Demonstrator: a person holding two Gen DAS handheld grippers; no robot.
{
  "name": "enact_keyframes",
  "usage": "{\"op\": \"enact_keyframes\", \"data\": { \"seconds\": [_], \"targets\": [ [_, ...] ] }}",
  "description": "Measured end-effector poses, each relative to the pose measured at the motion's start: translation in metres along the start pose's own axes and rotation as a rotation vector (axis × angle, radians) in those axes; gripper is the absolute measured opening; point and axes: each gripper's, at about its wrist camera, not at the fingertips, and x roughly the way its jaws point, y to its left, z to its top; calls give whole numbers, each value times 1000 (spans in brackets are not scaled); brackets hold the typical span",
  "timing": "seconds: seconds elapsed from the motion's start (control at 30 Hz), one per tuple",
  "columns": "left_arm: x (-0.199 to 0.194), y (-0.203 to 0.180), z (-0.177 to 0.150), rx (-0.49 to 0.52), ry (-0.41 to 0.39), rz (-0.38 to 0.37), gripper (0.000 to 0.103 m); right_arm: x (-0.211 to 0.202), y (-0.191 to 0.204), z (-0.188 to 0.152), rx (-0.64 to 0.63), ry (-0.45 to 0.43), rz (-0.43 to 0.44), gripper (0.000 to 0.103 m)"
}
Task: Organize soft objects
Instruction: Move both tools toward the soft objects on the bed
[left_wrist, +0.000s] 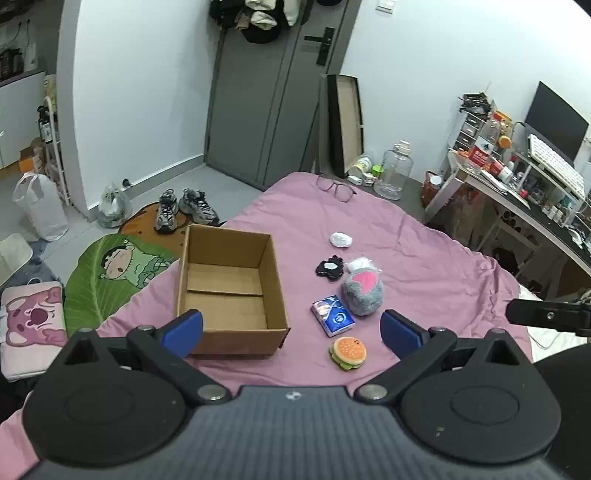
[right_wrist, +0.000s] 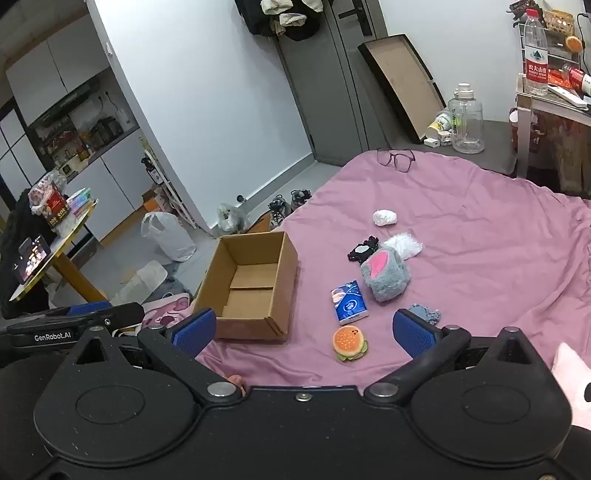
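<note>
Both the left gripper (left_wrist: 291, 325) and right gripper (right_wrist: 303, 328) hover with fingers spread wide, grasping nothing. On the pink bedsheet (left_wrist: 424, 258), the empty cardboard box (left_wrist: 231, 291) sits at nine o'clock of the tissue pack (left_wrist: 333, 315), with the burger toy (left_wrist: 347, 352) at six o'clock and the grey plush (left_wrist: 362, 293) at two.

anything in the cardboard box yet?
Nothing visible: the cardboard box shows only its bare folded floor flaps. The strip just behind its near wall is hidden in both views.
</note>
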Motion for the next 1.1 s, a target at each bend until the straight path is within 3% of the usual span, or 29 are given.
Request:
{"op": "enact_keyframes", "data": {
  "seconds": [0.17, 0.43, 1.1],
  "targets": [
    [-1, -8, 0, 54, 4, 41, 102, 0, 3, -1, -18, 6, -15, 103],
    [-6, -10, -2, 52, -1, -4, 102, -8, 12, -1, -33, -14, -37, 103],
    [-9, -21, 1, 85, -1, -16, 102, -12, 9, -3, -25, -10, -54, 103]
  ]
}}
